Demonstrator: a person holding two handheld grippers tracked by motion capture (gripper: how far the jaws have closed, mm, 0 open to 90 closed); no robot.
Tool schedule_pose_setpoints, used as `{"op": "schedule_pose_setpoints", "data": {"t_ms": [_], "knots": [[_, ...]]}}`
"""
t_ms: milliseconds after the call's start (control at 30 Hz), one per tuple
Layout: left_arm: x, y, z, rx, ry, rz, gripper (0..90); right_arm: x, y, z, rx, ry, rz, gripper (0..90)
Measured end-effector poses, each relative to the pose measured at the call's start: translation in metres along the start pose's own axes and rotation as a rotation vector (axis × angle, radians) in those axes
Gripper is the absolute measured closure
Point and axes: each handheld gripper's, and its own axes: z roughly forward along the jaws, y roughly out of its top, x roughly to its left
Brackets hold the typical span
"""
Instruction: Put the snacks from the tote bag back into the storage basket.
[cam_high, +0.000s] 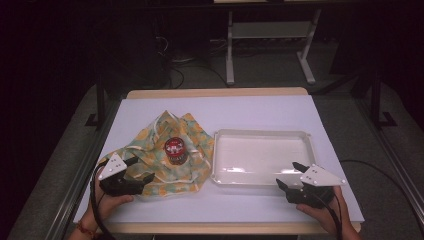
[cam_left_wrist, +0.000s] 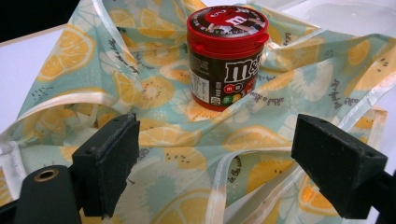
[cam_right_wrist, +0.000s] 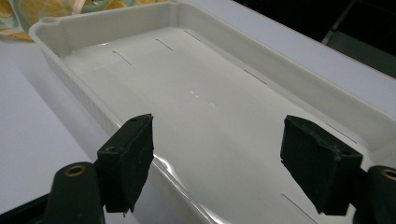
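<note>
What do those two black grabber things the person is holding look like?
Each one is black, with two chunky, blocky jaws at the front. The left gripper and the right gripper each carry a pale grey three-cornered plate on top, dotted with small holes or screws. A black cable trails back from each. Brass-coloured rings sit in the arms behind the jaws. The left wrist wears a reddish band.
</note>
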Motion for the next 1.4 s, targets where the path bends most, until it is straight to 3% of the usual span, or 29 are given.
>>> {"op": "schedule_pose_setpoints", "data": {"t_ms": [800, 967, 1400], "knots": [[-0.003, 0.007, 0.0, -0.009, 0.009, 0.014, 14.9, 0.001, 0.001, 0.002, 0.005, 0.007, -0.008, 25.0], [-0.003, 0.011, -0.002, -0.026, 0.001, -0.002, 14.9, 0.002, 0.001, 0.002, 0.008, 0.008, -0.01, 25.0], [-0.008, 0.027, -0.001, -0.012, 0.016, -0.005, 14.9, 0.002, 0.001, 0.002, 0.008, 0.008, -0.011, 25.0]]}}
